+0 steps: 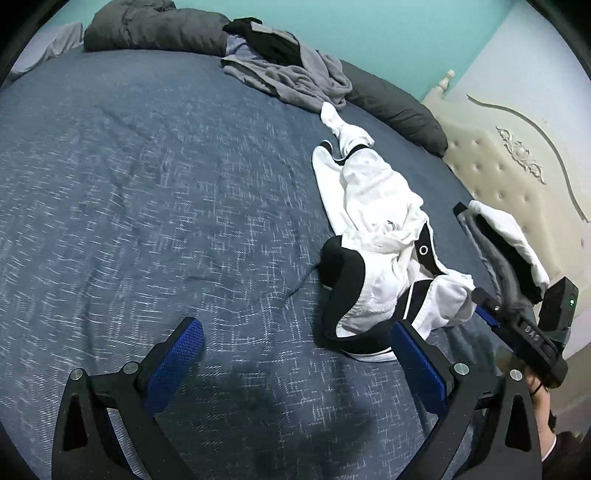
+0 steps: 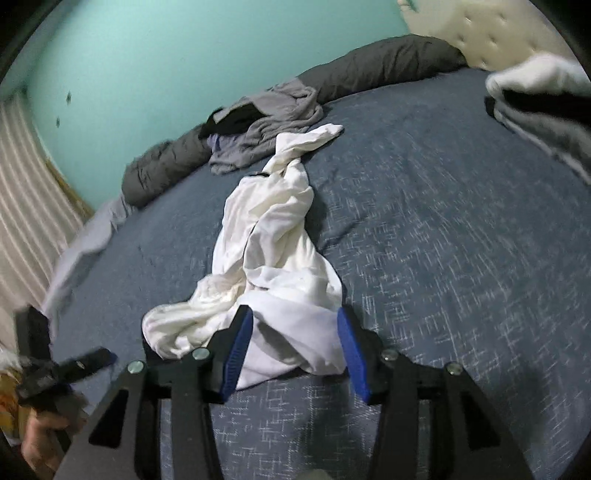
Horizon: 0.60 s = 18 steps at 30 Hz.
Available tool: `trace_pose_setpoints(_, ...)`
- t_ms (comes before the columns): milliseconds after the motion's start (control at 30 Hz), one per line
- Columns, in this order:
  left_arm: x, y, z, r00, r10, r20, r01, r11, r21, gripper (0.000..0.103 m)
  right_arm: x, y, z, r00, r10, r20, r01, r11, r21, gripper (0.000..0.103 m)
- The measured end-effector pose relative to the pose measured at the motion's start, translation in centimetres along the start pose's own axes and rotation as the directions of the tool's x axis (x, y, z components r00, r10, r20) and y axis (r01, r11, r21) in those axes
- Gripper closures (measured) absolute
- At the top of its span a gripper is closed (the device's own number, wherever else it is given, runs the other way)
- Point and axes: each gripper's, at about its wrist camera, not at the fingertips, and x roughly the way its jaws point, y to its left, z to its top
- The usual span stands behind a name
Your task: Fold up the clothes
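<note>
The left gripper [image 1: 297, 354] hovers with its ribbed blue pads spread wide over the blue crosshatch-woven bedspread [image 1: 147, 192]. Just right of it lies a crumpled white-and-black garment [image 1: 373, 229], soft and twisted lengthwise. The right gripper [image 2: 295, 350], marked "DAS" on its body, has its jaws parted astride the garment's near end. Beyond, grey clothes [image 1: 291, 79] lie heaped beside dark pillows [image 1: 155, 31], a teal wall [image 2: 166, 55] and a tufted cream headboard [image 1: 495, 166].

Low wrist views sharing white garment [image 1: 373, 236]
</note>
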Motion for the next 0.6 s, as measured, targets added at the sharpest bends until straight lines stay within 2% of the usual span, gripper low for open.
trace_pose_setpoints(133, 1.0, -0.9, -0.1, 1.000, -0.013, -0.027, 0.013, 1.000, 0.021, 0.009, 0.0, -0.5, 0.0, 0.998, 0.058, 0.022, -0.059, 0.997, 0.051, 0.055)
trace_pose_setpoints(300, 1.9, -2.5, -0.5, 0.999, 0.000, -0.053, 0.005, 0.996, 0.089, 0.026, 0.0, -0.1, 0.3, 0.997, 0.076, 0.031, -0.076, 0.997, 0.011, 0.055)
trace_pose_setpoints(367, 2.2, -2.9, -0.4, 0.999, 0.010, -0.051, -0.004, 0.995, 0.103, 0.037, -0.1, -0.7, 0.4, 0.995, 0.088, 0.048, -0.090, 0.995, 0.041, 0.055)
trace_pose_setpoints(500, 2.9, -3.4, -0.2, 0.998, -0.009, -0.066, 0.016, 0.994, 0.108, 0.048, -0.2, -1.3, 0.5, 0.995, 0.084, 0.062, -0.088, 0.994, 0.071, 0.055)
trace_pose_setpoints(600, 3.6, -4.0, -0.1, 0.996, -0.026, -0.080, 0.035, 0.992, 0.122, 0.062, -0.3, -1.2, 0.5, 0.994, 0.088, 0.072, -0.093, 0.993, 0.067, 0.054)
